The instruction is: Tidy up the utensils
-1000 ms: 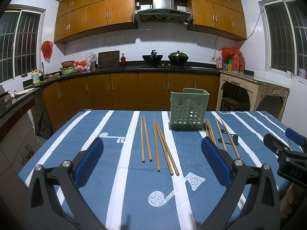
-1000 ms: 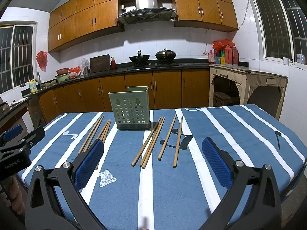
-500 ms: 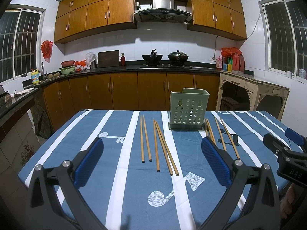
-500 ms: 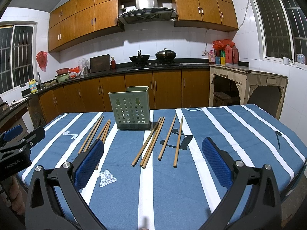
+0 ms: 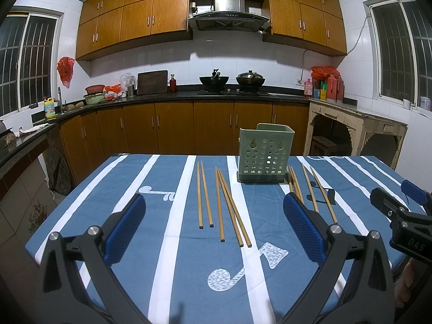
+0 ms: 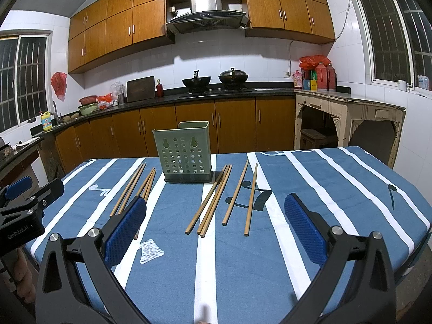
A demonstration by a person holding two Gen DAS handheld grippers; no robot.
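A pale green perforated utensil holder stands upright at the far middle of the blue striped table. Several wooden chopsticks lie flat on both sides of it: one group to its left and another to its right. My left gripper hovers open over the near edge, short of the left group. My right gripper is open too, with the right group's near ends between its blue pads. Neither holds anything.
Each gripper shows at the edge of the other's view, the right one and the left one, each with a hand below. Kitchen counters with woks, cabinets and a cream side table ring the room beyond the table.
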